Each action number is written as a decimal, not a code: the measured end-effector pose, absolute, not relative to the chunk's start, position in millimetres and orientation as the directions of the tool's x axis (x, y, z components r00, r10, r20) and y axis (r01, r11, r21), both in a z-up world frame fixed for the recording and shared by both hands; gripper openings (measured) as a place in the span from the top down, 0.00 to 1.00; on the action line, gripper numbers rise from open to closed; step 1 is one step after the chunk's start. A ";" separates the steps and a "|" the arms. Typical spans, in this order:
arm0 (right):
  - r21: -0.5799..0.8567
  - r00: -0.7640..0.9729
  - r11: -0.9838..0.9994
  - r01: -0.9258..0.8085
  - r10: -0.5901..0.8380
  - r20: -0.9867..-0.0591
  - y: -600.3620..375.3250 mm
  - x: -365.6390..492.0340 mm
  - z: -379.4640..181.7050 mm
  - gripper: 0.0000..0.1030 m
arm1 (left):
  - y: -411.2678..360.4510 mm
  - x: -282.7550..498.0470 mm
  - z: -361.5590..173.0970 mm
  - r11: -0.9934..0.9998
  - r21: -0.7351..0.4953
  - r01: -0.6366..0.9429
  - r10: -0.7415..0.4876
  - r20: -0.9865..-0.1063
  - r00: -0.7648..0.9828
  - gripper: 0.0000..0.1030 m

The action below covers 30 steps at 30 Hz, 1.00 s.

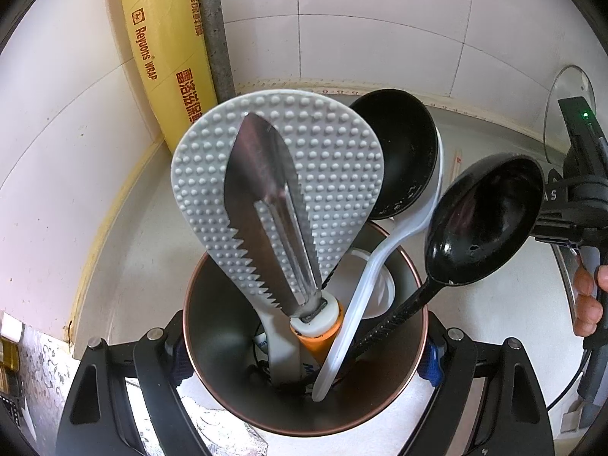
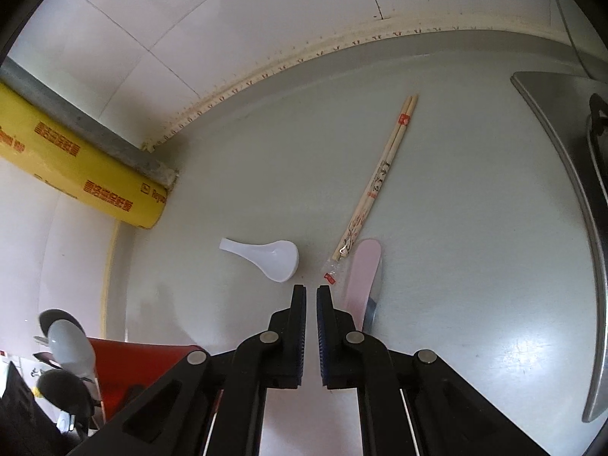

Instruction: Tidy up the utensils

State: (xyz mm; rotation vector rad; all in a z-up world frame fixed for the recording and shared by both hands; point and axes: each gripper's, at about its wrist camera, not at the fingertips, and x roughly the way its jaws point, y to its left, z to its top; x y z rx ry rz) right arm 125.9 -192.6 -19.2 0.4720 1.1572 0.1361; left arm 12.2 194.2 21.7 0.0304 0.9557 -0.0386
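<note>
The left gripper (image 1: 304, 345) clamps the cup (image 1: 212, 342) from both sides, while the right gripper (image 2: 311, 292), angled downward beyond the cup, is closed and empty, partly hiding a pink spatula (image 2: 363, 273).

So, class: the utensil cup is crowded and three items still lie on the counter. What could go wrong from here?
1. The copper-rimmed metal cup, clamped by the left gripper, is top-heavy with the grey dimpled rice paddle and black ladle; it might tip if released.
2. The serrated steel peeler blade points upward and could snag incoming utensils.
3. The thin wrapped wooden chopsticks lie flat, so the shut right gripper may slip grasping them.
</note>
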 end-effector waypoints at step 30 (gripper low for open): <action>0.529 0.277 0.807 0.264 0.461 -0.843 -169.1 177.3 -74.9 0.70 | 192.3 38.0 25.5 0.997 0.019 0.076 -0.025 -0.842 0.540 0.13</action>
